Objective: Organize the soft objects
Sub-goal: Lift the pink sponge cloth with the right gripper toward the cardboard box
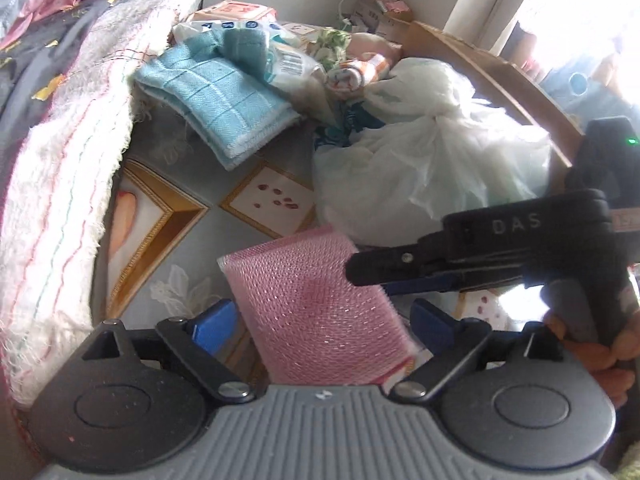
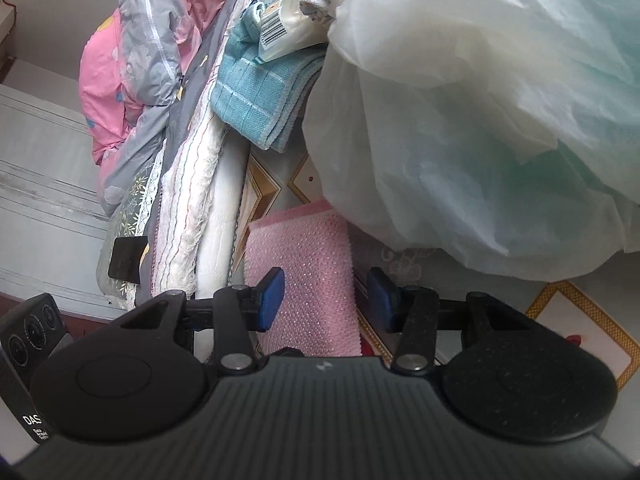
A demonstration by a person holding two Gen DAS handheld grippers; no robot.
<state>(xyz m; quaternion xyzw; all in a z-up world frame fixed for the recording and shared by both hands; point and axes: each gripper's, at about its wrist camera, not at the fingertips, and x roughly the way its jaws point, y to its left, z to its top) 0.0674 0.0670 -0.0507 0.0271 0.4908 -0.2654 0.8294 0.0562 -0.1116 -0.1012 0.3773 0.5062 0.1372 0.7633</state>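
Left gripper [image 1: 320,320]: jaws spread wide around the pink sponge cloth [image 1: 316,312]; pads not pressing it
Right gripper [image 2: 326,296]: half-closed over the same cloth; whether it grips, I cannot tell
Pink sponge cloth: flat on patterned surface [image 1: 176,216], beside white plastic bag [image 1: 432,160]; likely light, limp; pinch an edge
Farther: folded blue towel [image 1: 224,108]
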